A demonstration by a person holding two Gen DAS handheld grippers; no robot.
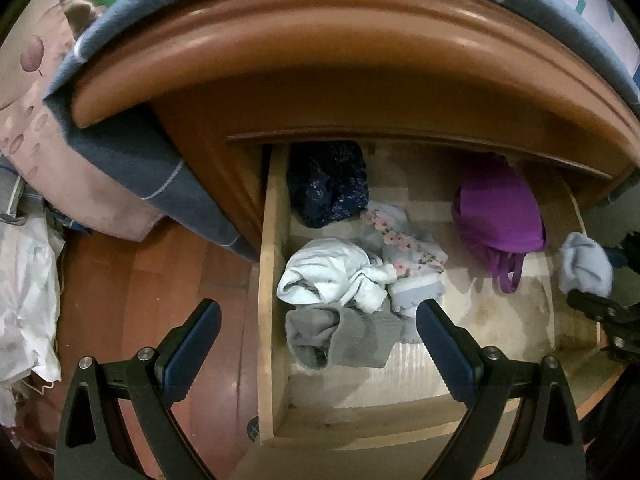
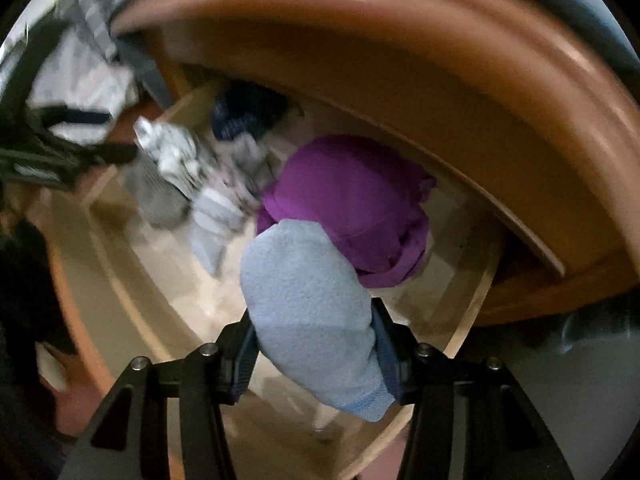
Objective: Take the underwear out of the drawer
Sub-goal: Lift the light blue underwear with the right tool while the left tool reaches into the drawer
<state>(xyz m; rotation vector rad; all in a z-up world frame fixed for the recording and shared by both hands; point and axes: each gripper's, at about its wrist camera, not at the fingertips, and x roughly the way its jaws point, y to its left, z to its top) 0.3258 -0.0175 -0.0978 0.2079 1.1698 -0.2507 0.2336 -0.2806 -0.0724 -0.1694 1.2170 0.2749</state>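
Underwear lies loose in the open wooden drawer (image 1: 269,280). From the left wrist view, a white garment (image 1: 332,276) sits crumpled against the drawer's left wall, a grey one (image 1: 340,338) just in front of it and touching it, a floral-print piece (image 1: 404,240) beside the white one, a dark navy patterned piece (image 1: 328,184) at the back under the cabinet's edge, and a purple garment (image 1: 498,210) well apart toward the right side, with a strap trailing forward. The left gripper (image 1: 318,328) hangs above the grey and white pieces with its jaws spread wide and nothing between them. At the far right edge a pale blue garment (image 1: 586,266) is up off the drawer floor, caught by the dark tip of the right gripper (image 1: 592,306). A blue-grey cloth (image 1: 120,148) drapes over the cabinet top, and a pink patterned bedding (image 1: 36,92) lies to the left above the reddish wooden floor (image 1: 160,272). From the right wrist view, which is blurred, the pale blue garment (image 2: 316,320) fills the space between the right gripper's (image 2: 314,346) jaws; the blue pads press on both its sides, and the cloth bulges out ahead of them above the drawer (image 2: 480,296). The purple garment (image 2: 352,200) lies just beyond it on the drawer floor, with the white and grey pile (image 2: 172,168) farther left and the left gripper (image 2: 80,156) dark over it.
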